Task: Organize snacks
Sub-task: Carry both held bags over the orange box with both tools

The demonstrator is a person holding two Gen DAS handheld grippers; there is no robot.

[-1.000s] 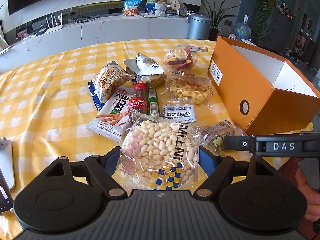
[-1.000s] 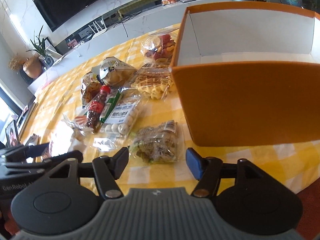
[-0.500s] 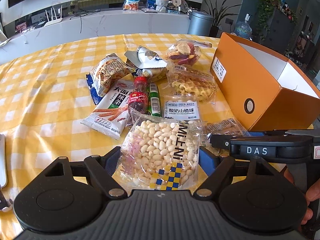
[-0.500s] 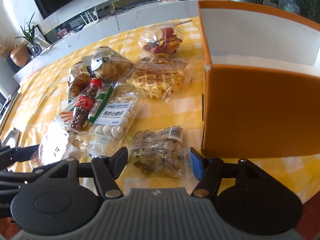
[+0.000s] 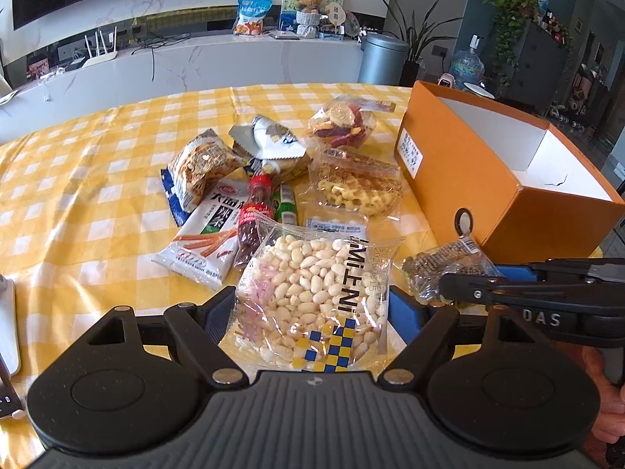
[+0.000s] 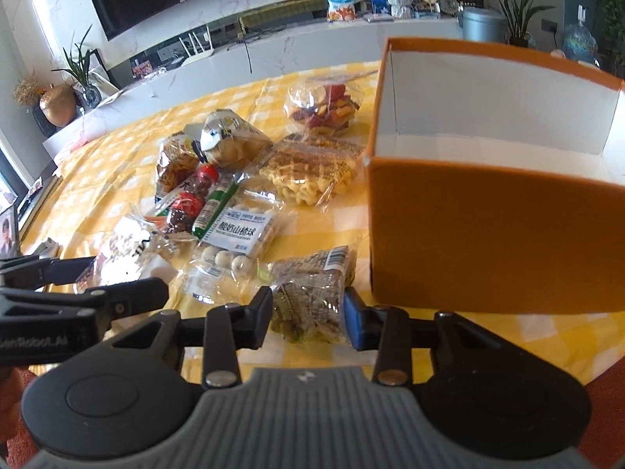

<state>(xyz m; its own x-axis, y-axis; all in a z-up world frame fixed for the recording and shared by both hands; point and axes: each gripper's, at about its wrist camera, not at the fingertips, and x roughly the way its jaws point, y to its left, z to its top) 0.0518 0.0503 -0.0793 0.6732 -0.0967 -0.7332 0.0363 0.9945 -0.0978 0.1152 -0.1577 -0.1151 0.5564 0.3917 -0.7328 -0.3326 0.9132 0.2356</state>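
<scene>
Right now two snack packs sit between jaws. A clear bag of pale nuts [image 5: 316,297], printed with black letters and a blue-and-yellow chequer patch, fills the lower middle of the left wrist view, its crinkled sides touching both fingers of the left gripper [image 5: 312,312], which is clamped on it. At the lower centre of the right wrist view, a small clear packet of dark greenish-brown bits [image 6: 312,297] with a barcode sticker lies on the worktop [image 6: 390,348], and the right gripper [image 6: 308,312] has its jaws closed against the packet's two sides.

Beyond these, toward the middle of both frames, the rest of the snacks lie in a loose heap on the yellow-and-white check cloth: a pack of white round balls [image 6: 234,242] with a blue-lettered label, a small red-capped bottle [image 5: 254,215], a white sachet showing orange sticks [image 5: 207,242], a clear bag of yellow curled crackers [image 5: 355,191], a bag of mixed coloured chips [image 5: 343,125] and a silver-topped bag [image 5: 269,140].

An open orange box [image 6: 488,234] with a white inside stands at the right of both frames, just beside the small packet.
</scene>
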